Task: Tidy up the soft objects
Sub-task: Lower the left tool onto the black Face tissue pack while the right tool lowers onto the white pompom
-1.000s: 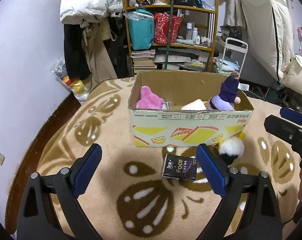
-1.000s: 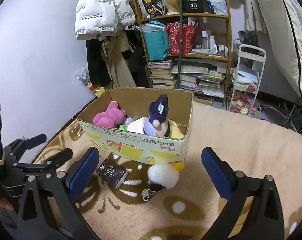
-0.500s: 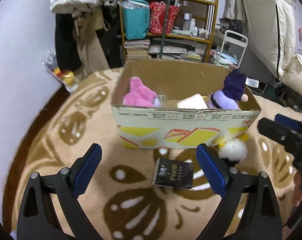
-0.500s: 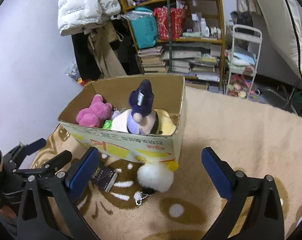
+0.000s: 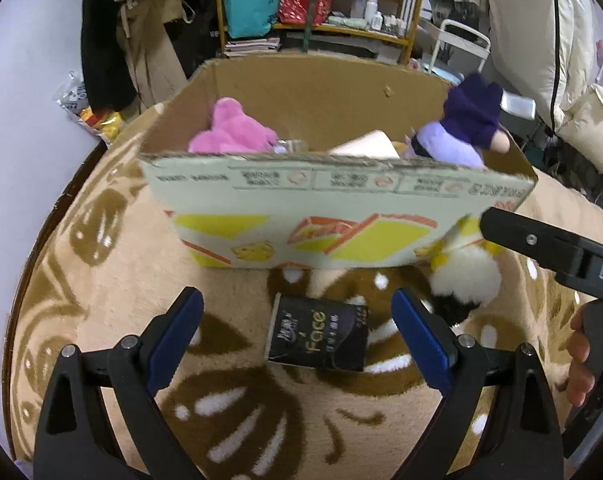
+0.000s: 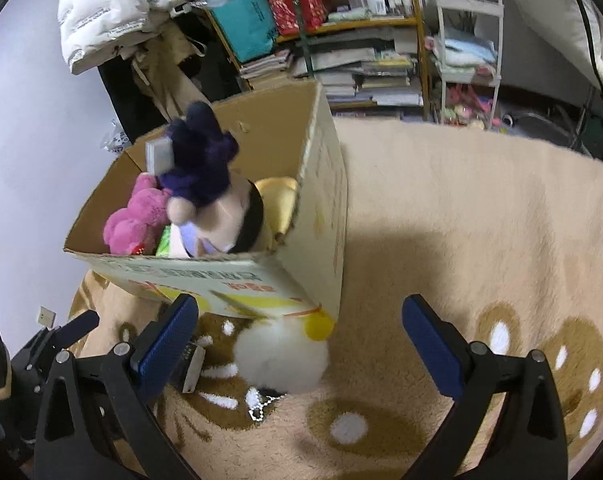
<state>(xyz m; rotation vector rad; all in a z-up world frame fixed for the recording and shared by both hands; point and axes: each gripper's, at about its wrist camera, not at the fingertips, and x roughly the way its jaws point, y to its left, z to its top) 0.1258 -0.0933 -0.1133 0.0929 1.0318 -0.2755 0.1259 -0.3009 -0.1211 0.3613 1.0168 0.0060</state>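
An open cardboard box (image 5: 333, 216) stands on the beige rug and holds a pink plush (image 5: 231, 134) and a purple-hatted doll (image 5: 465, 128); the box (image 6: 325, 200) also shows in the right wrist view. A black tissue pack marked "Face" (image 5: 319, 334) lies on the rug in front of the box, between my left gripper's (image 5: 297, 332) open fingers. A white fluffy plush with yellow parts (image 6: 281, 354) lies at the box's front corner, between my right gripper's (image 6: 301, 340) open fingers; it also shows in the left wrist view (image 5: 463, 276). Both grippers are empty.
A wooden shelf (image 6: 341, 28) with bags, books and bottles stands behind the box. Coats (image 5: 141, 40) hang at the back left. A white trolley (image 6: 467, 48) stands at the right. A patterned rug (image 6: 481, 240) spreads to the right.
Both grippers have moved forward and down toward the box. The tissue pack and the white plush now sit closer, between the fingers. Nothing was grasped.
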